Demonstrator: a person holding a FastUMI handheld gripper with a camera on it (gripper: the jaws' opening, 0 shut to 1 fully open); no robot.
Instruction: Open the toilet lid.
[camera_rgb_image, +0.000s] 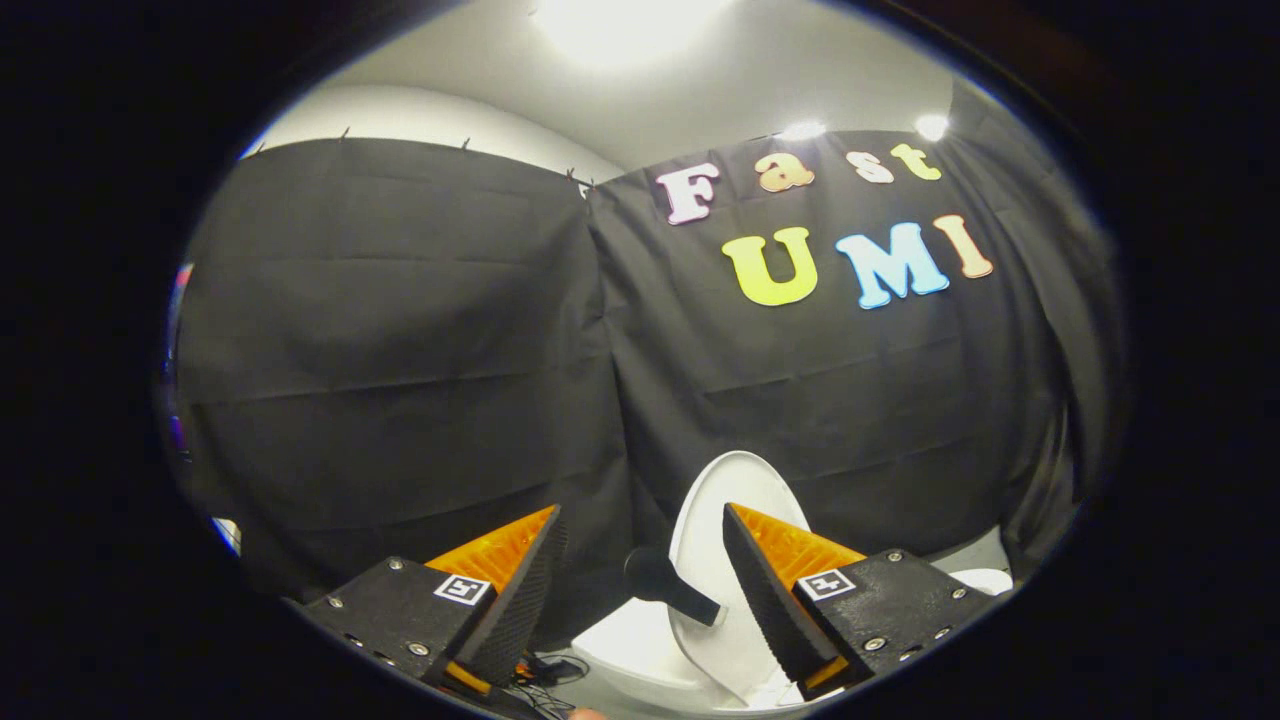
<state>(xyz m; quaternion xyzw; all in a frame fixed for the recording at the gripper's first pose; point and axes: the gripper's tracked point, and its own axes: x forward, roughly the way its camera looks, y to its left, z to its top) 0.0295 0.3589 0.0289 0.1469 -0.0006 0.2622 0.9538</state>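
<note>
Though the toilet lid (722, 520) looks light enough, I judge it a rigid moulded shell, smooth and glossy, so it would likely slip under a pinch on the flat; the dark handle (668, 586) jutting from its face, a round knob on a short stem, seems the sensible place to hold or push. The lid already stands raised, close to upright, over the white toilet bowl (650, 655) below it. My gripper (645, 535) has its fingers spread wide apart, holding nothing. The lid rises in the gap between them, nearer the right finger, which crosses in front of its right edge; whether they touch I cannot tell. The handle sits between the fingers, apart from both. Behind hangs the black cloth wall (400, 350), and some cables (545, 670) lie beside the bowl.
</note>
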